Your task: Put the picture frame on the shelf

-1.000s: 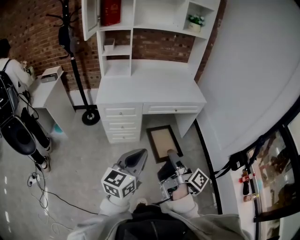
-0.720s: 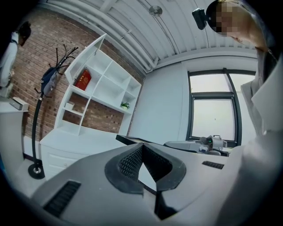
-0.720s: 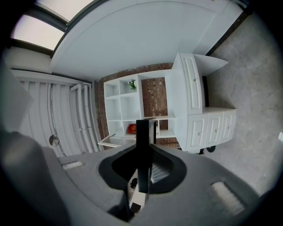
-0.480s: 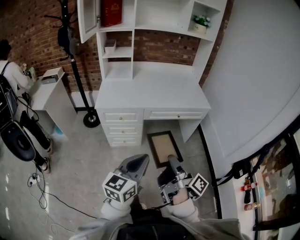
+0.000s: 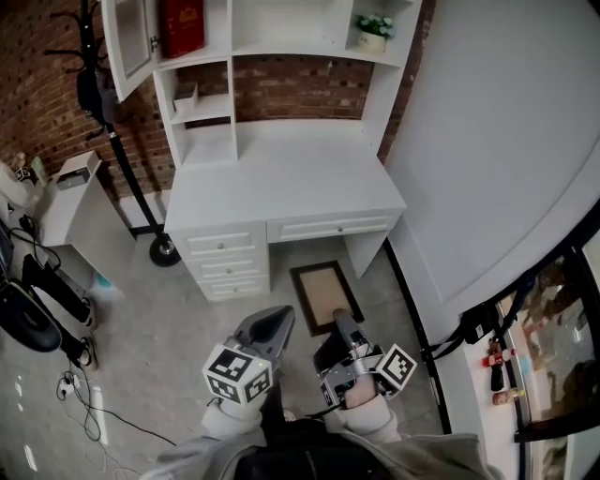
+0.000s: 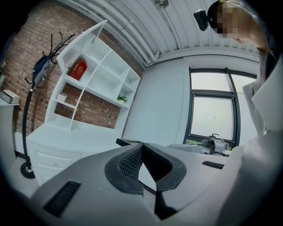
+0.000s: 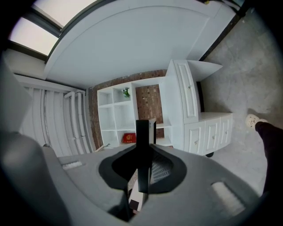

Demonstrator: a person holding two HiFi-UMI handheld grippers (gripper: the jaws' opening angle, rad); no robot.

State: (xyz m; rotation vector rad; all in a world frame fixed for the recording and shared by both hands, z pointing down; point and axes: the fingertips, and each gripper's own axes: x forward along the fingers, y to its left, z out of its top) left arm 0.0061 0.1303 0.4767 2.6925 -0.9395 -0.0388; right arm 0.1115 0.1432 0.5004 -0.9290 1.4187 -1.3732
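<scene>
The picture frame [image 5: 323, 292], dark-rimmed with a tan middle, hangs level over the floor in front of the white desk [image 5: 281, 183]. My right gripper [image 5: 340, 319] is shut on its near edge; in the right gripper view the frame [image 7: 143, 132] stands as a dark strip between the pads. My left gripper [image 5: 284, 314] grips the frame's near left corner, and in the left gripper view its tips [image 6: 141, 148] meet on the thin dark edge [image 6: 126, 142]. The white shelf unit [image 5: 281, 42] rises from the back of the desk, its middle bays bare.
A red box [image 5: 181, 23] and a small potted plant [image 5: 372, 33] sit on the upper shelves. The desk has drawers [image 5: 225, 262] on its left and a knee gap on its right. A coat stand [image 5: 98, 94] and a side table [image 5: 70, 183] are at the left, and cables [image 5: 84, 394] lie on the floor.
Both grippers have carried the frame forward toward the desk. The desk and shelves now sit further left in the head view, and the person at the far left has mostly slid out.
</scene>
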